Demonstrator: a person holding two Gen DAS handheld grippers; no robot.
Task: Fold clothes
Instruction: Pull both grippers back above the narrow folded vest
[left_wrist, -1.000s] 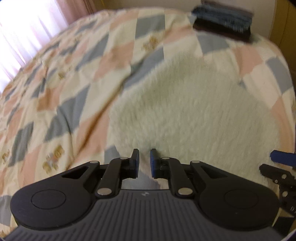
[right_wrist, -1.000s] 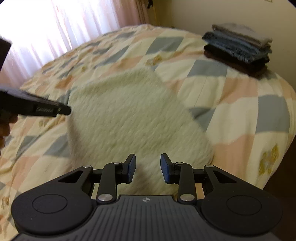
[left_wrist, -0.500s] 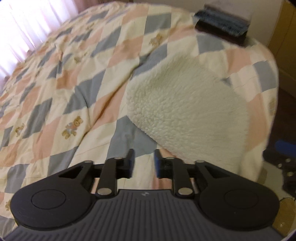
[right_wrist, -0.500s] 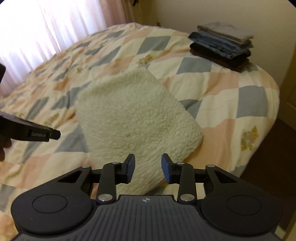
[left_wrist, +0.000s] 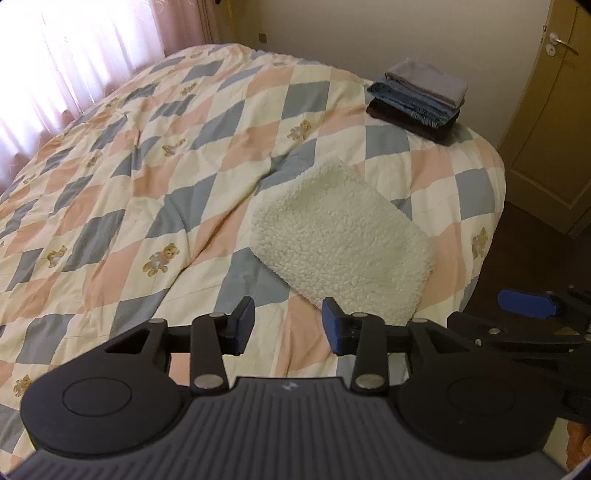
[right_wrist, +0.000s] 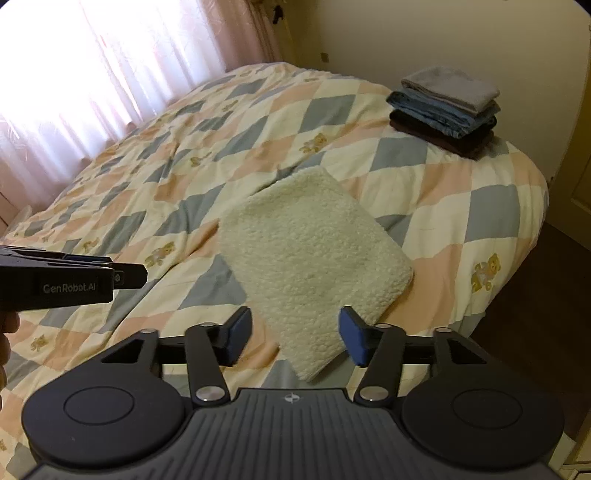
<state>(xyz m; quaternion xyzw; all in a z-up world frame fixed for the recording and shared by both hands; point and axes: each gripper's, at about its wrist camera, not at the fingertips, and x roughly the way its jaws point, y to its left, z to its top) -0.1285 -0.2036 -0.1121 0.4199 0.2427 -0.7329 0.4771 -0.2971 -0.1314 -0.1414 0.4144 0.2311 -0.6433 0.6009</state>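
Only one bit of readable text anywhere: "GenRobot.AI" in pale letters on the black side of the left gripper (right_wrist: 125, 275), which pokes in from the left edge of the right wrist view. There's also a tiny round logo mark on the ribbed grey body of each gripper, one in the left wrist view (left_wrist: 288, 386) and one on the right gripper (right_wrist: 294, 398), but it's a symbol, not letters. The quilt (left_wrist: 110, 206) has little teddy bear prints, no words on them that I can make out.
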